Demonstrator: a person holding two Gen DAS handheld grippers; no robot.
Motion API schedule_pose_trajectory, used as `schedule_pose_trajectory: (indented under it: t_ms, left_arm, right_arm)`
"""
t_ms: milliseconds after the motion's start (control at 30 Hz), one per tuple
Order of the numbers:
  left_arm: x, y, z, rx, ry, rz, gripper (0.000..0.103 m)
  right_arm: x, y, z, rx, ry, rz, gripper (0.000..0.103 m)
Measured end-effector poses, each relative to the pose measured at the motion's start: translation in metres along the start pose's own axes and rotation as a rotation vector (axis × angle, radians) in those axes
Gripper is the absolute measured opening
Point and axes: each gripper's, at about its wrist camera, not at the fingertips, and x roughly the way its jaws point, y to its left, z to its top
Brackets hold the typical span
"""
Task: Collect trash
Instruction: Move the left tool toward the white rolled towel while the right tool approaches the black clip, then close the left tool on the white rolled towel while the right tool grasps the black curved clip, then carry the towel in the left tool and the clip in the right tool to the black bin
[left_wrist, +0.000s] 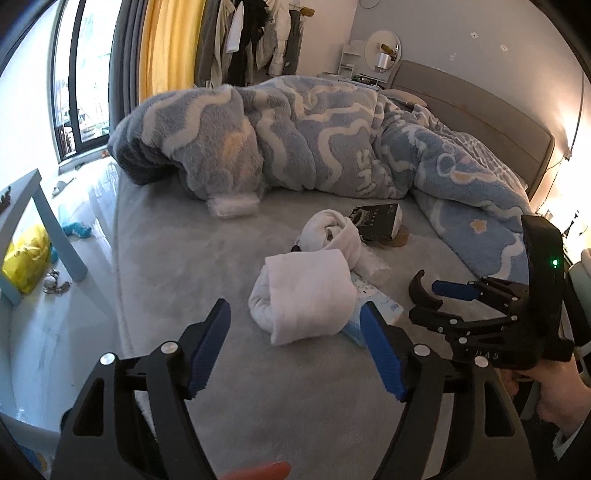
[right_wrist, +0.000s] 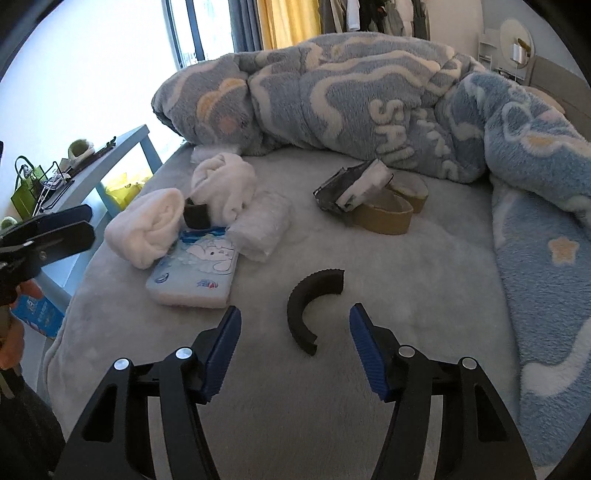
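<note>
I hold my right gripper over the black curved scrap near the bed's front edge, fingers apart to straddle it; left gripper gapes empty before the white towel roll.

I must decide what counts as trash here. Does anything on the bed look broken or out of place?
Yes. A black curved piece lies alone on the sheet before the open right gripper; its ends look snapped, like a broken ring. Behind it, a torn box leans on two tape rolls.
</note>
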Motion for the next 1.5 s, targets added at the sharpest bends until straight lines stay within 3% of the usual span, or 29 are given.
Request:
schedule_pose_trajectory:
  t_ms: [233, 533, 700, 867, 900, 1133, 1500]
  left_arm:
    - [0.027, -0.004, 0.002, -0.001, 0.03, -0.002, 0.078]
    - [0.047, -0.004, 0.01, -0.063, 0.037, -0.033, 0.078]
    - [0.054, 0.002, 0.01, -0.103, 0.06, -0.033, 0.068]
    - [0.054, 0.002, 0.01, -0.1, 0.067, -0.025, 0.054]
    - [0.052, 0.004, 0.01, -0.107, 0.068, -0.028, 0.052]
    - [0.034, 0.008, 0.014, -0.099, 0.033, -0.009, 0.045]
    - [-0.002, 0.02, 0.02, -0.122, -0.036, 0.022, 0.045]
  right_arm:
    - [0.017, -0.005, 0.004, 0.004, 0.023, -0.005, 0.06]
    - [0.024, -0.013, 0.008, 0.047, 0.012, -0.013, 0.04]
    - [0.022, -0.021, 0.008, 0.068, 0.01, 0.014, 0.029]
    - [0.02, -0.019, 0.009, 0.064, 0.008, 0.011, 0.025]
    - [0.02, -0.018, 0.01, 0.059, 0.006, 0.008, 0.019]
    - [0.01, -0.007, 0.018, 0.036, -0.016, -0.011, 0.019]
    - [-0.031, 0.008, 0.042, 0.023, -0.109, 0.01, 0.019]
